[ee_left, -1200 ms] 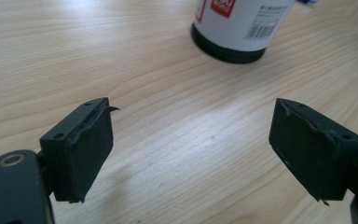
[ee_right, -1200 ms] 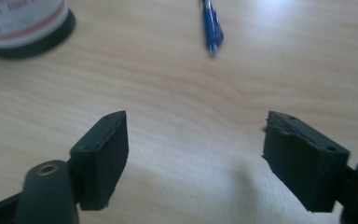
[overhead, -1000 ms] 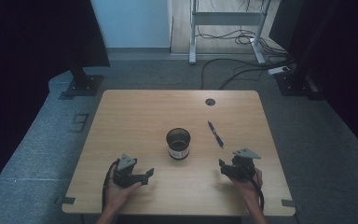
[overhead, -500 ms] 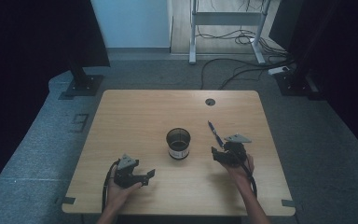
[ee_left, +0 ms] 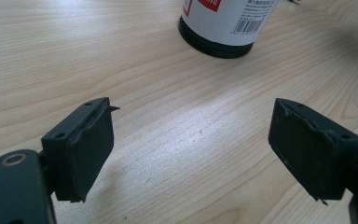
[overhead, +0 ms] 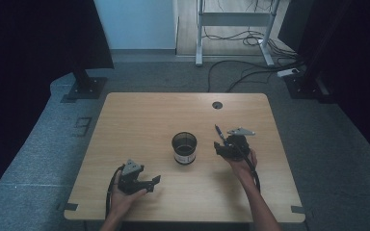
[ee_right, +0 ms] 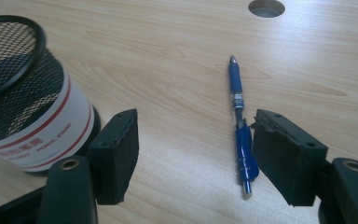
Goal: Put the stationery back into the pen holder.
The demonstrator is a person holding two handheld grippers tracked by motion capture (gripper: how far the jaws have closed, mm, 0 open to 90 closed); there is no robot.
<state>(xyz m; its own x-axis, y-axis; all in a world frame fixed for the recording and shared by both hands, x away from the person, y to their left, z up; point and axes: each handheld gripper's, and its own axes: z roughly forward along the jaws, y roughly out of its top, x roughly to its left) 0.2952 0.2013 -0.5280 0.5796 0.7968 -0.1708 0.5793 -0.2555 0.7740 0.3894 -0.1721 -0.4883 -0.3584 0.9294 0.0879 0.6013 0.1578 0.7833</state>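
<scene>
Listing from largest to smallest, as laid out at this moment.

Table: pale wood, flat, bare but for the items below; round cable hole near the far edge.

Cup: black wire mesh, upright at mid-table, white label with red stripes round the lower wall. Probably light and stiff; likely to tip or skid if knocked at the rim. Seen close at the left of the right gripper view, just beside that gripper's left jaw.

Right gripper: held low over the table right of the cup, jaws wide apart, nothing between the pads. In its own view, jaws straddling bare wood, with the pen nearer the right jaw, its lower end just beside that pad.

Left gripper: resting near the front edge, well apart from the pen, pointing toward the cup; jaws wide apart and empty.

Pen: blue, slim, lying flat on the wood right of the cup, pointing roughly away from the person; in the high view, poking out beyond the right gripper. Judged light, rigid, smooth and round, so apt to roll or slip under a skewed pinch. Best hold: across the barrel near the middle, pads square to its length, clip clear of the pads. Flat lie leaves little room beneath; jaw tips would need to come right down to the wood.
</scene>
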